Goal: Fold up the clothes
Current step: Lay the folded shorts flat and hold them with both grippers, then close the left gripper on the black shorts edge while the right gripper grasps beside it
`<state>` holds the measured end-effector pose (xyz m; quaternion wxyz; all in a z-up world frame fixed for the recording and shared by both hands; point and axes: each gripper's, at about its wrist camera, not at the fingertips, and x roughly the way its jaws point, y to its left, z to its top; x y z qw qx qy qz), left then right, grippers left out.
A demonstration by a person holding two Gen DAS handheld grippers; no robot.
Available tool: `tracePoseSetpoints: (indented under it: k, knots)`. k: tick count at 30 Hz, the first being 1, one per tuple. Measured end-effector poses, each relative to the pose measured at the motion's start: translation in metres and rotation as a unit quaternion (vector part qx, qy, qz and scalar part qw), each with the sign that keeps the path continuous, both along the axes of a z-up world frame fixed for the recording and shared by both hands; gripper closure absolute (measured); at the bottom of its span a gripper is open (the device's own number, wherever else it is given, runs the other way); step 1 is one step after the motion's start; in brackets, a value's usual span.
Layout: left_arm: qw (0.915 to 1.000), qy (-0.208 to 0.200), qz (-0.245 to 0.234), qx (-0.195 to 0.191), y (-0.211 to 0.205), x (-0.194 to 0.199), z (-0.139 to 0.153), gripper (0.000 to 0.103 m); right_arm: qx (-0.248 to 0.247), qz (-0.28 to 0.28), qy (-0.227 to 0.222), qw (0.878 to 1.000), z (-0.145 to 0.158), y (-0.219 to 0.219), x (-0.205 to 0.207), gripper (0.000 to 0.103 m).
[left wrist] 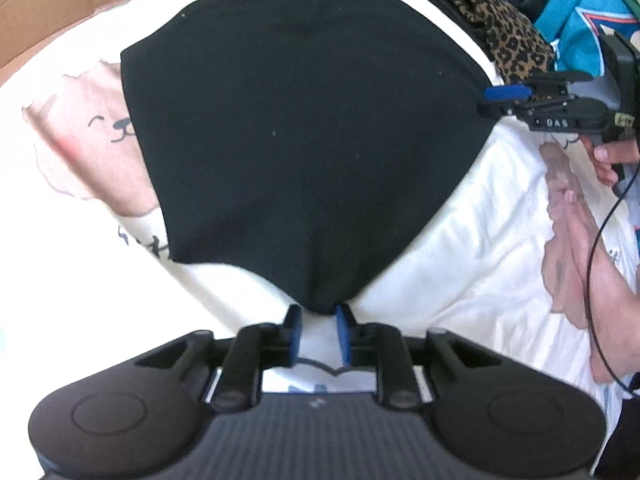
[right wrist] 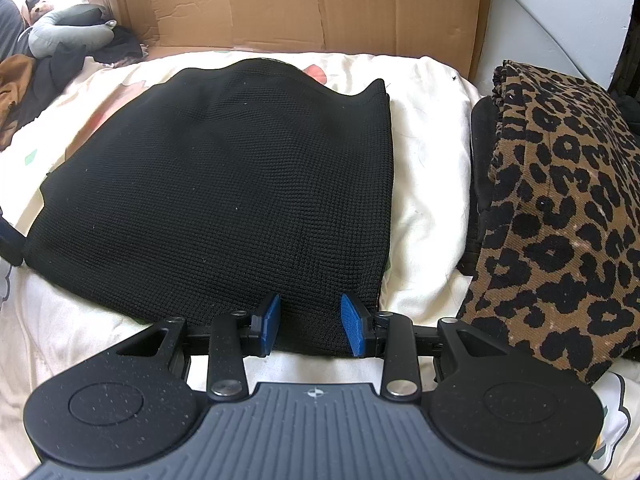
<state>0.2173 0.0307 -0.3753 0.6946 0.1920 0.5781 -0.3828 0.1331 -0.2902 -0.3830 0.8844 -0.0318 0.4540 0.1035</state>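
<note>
**Two hand-held grippers at the near edge of a folded black garment**

The left hand-held gripper (left wrist: 318,314) sits at the near corner of the black knit garment (left wrist: 304,128), its blue pads a little apart; the corner of cloth lies between the tips, and the pads do not appear to press on it. The right hand-held gripper (right wrist: 308,316) rests at the near hem close to the garment's right-hand edge, jaws partly spread with a band of cloth between them; whether the pads actually clamp the fabric cannot be told from either view. In the left wrist view this gripper appears side-on at the garment's right corner, with the person's hand (left wrist: 608,160) behind it.

Progress: the garment lies flat on the bed (right wrist: 432,184) as a compact, roughly rectangular panel with thick edges, which suggests at least one fold is made. The far edge is wavy rather than straight, so a further fold or some squaring-up probably remains. A folded leopard-print garment (right wrist: 560,200) lies to the right, apparently finished, while loose dark clothes (right wrist: 60,68) sit at the far left.

Edges and room: a strip of bare bed separates the black garment from the leopard-print one, narrow at the near end. More open bed lies to the left and in front. A cardboard sheet (right wrist: 320,4) stands along the far side, bounding any forward fold.
</note>
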Motion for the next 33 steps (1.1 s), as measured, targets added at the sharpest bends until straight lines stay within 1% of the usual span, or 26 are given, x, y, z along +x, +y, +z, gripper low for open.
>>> tracePoseSetpoints:
  k: [3,6,7,8,9,14,17,18,20,23,25,28,33]
  knots:
    - [0.9999,-0.007,-0.011,0.001,-0.005,-0.003,-0.004,0.080,-0.001,0.001,-0.001,1.000,0.000,0.000,0.000,0.063]
    - [0.9998,-0.012,-0.015,0.002,-0.007,-0.003,-0.008,0.082,-0.002,0.002,-0.001,1.000,-0.001,0.001,0.000,0.063]
    - [0.9998,-0.010,-0.016,0.001,-0.008,-0.004,-0.009,0.087,-0.002,0.002,-0.001,1.000,-0.001,0.001,0.000,0.063]
    - [0.9998,-0.009,-0.018,0.000,-0.008,-0.004,-0.010,0.096,-0.002,0.003,-0.001,1.000,-0.001,0.001,0.000,0.063]
    - [0.9997,-0.012,-0.022,0.003,-0.008,-0.005,-0.008,0.098,-0.002,0.004,-0.001,1.000,-0.001,0.001,0.000,0.063]
    - [0.9979,-0.033,-0.048,0.027,-0.006,-0.008,0.004,0.099,-0.002,0.006,-0.002,1.000,-0.001,0.000,0.001,0.063]
    - [0.9976,-0.026,-0.055,0.033,-0.001,-0.004,0.010,0.099,-0.002,0.005,-0.001,1.000,0.000,0.000,0.001,0.063]
    - [0.9977,-0.022,-0.053,0.035,0.000,-0.002,0.012,0.103,-0.001,0.004,-0.001,1.000,0.000,0.000,0.001,0.063]
    - [0.9980,-0.014,-0.050,0.038,0.003,0.003,0.017,0.103,0.000,0.000,0.002,1.000,0.001,0.000,0.001,0.063]
    - [0.9994,-0.008,-0.028,0.017,0.008,0.013,0.029,0.102,0.007,-0.011,0.007,1.000,0.004,0.000,0.002,0.063]
    - [0.9999,-0.008,-0.014,-0.005,0.008,0.018,0.036,0.102,0.011,-0.019,0.010,1.000,0.006,-0.001,0.003,0.063]
    - [0.9992,-0.021,-0.010,-0.033,0.000,0.022,0.040,0.101,0.021,-0.032,0.013,0.999,0.010,-0.001,0.002,0.063]
    - [0.9985,-0.031,-0.003,-0.044,-0.025,0.029,0.028,0.101,0.055,-0.062,0.021,0.996,0.016,-0.009,-0.005,0.062]
